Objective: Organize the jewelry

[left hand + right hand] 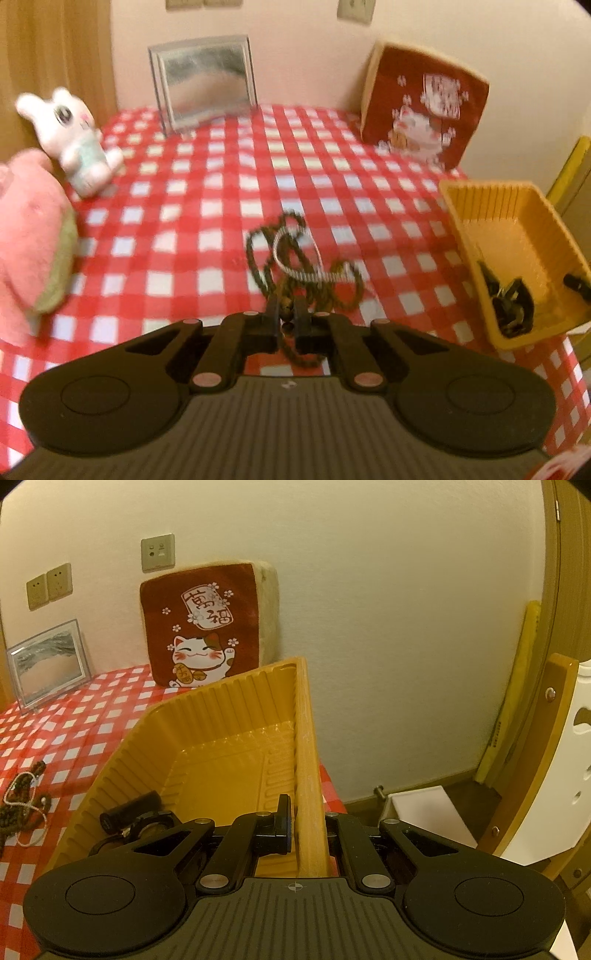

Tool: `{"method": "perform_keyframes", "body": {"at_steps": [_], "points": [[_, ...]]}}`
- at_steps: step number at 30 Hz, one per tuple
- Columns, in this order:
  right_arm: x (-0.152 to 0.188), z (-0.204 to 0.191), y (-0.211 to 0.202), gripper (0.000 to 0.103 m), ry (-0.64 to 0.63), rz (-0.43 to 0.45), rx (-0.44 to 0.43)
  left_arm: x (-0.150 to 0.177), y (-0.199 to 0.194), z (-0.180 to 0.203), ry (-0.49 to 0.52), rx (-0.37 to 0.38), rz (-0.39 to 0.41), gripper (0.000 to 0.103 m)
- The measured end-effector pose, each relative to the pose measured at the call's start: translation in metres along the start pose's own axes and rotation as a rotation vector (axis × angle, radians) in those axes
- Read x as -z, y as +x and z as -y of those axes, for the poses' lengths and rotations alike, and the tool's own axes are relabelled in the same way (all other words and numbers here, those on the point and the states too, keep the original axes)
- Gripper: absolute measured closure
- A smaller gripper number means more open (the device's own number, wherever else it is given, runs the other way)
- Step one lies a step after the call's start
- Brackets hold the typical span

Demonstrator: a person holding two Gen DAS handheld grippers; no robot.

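A tangle of dark beaded necklace (295, 258) with a white beaded strand (314, 275) lies on the red checked tablecloth. My left gripper (287, 312) is shut on the near end of the dark necklace. The tangle also shows at the far left in the right wrist view (22, 805). A yellow plastic tray (517, 221) sits at the table's right edge with dark items (509, 302) in it. My right gripper (306, 819) is shut on the tray's right rim (306, 760); dark pieces (133, 819) lie in the tray's near corner.
A white plush rabbit (74, 136) and a pink plush (29, 240) sit at the left. A silver picture frame (203, 81) and a red lucky-cat cushion (424, 107) lean on the back wall. A wooden chair (546, 760) and white box (424, 812) stand right of the table.
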State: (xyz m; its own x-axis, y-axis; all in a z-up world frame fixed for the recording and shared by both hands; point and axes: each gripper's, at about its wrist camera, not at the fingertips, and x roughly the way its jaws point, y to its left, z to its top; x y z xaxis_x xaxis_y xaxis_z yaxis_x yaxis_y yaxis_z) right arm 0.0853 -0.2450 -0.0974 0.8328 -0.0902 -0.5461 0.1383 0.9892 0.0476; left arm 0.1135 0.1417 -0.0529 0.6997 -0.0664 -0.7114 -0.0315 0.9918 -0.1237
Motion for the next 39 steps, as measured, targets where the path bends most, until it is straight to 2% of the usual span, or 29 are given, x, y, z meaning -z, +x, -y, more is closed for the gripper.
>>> {"method": "perform_keyframes", "body": {"at_steps": [8, 13, 29, 39], "points": [[0.000, -0.001, -0.004, 0.098, 0.003, 0.013, -0.010, -0.027, -0.045, 0.000, -0.004, -0.011, 0.130, 0.097], [0.000, -0.001, -0.007, 0.098, 0.006, 0.019, -0.014, -0.038, -0.065, 0.005, 0.001, -0.001, 0.185, 0.097], [0.000, -0.003, -0.011, 0.097, 0.002, 0.024, -0.014, -0.063, -0.112, 0.016, 0.017, 0.045, 0.305, 0.097], [0.000, -0.004, -0.013, 0.097, 0.000, 0.027, -0.015, -0.074, -0.124, 0.023, 0.030, 0.075, 0.322, 0.097]]}}
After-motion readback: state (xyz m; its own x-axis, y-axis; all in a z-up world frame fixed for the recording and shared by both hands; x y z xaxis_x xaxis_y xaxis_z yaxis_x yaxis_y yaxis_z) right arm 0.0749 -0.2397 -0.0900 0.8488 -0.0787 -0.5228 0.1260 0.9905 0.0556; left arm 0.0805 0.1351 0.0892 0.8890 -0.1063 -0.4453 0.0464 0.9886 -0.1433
